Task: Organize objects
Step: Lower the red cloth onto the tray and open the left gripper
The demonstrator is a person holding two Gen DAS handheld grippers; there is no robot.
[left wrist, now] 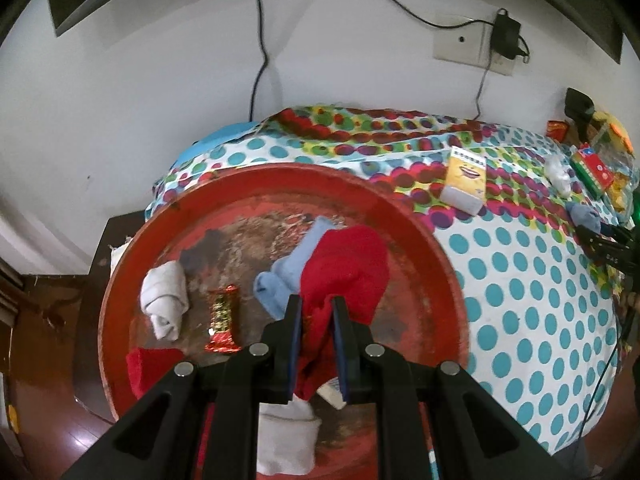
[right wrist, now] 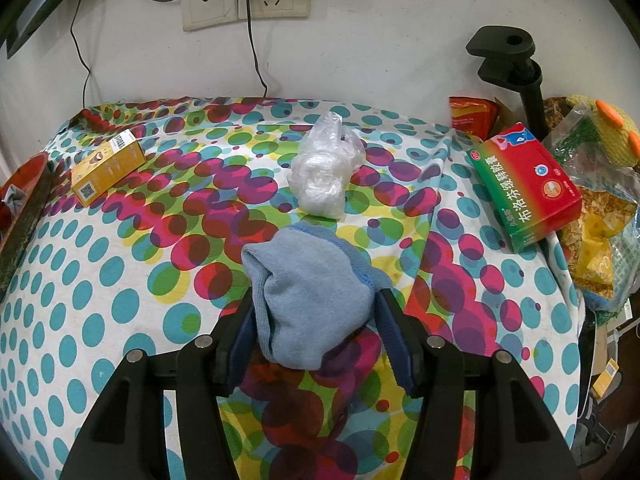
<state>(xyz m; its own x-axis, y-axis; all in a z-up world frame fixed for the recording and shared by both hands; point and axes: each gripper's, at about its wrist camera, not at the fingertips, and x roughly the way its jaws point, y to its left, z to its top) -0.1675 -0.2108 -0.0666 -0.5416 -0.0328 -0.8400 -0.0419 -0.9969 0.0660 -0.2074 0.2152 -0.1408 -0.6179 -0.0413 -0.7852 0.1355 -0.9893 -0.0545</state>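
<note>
Now, left tongs: pinching red sock over red tray; release low.
Right tongs: gripping blue sock.

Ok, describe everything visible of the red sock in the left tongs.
The red sock is a soft, fuzzy knit in plain bright red, crumpled rather than flat. The left tongs are shut on a bunched fold of it, with more cloth trailing below the pads. It is over the round red tray, overlapping a light blue sock to its left.
</note>
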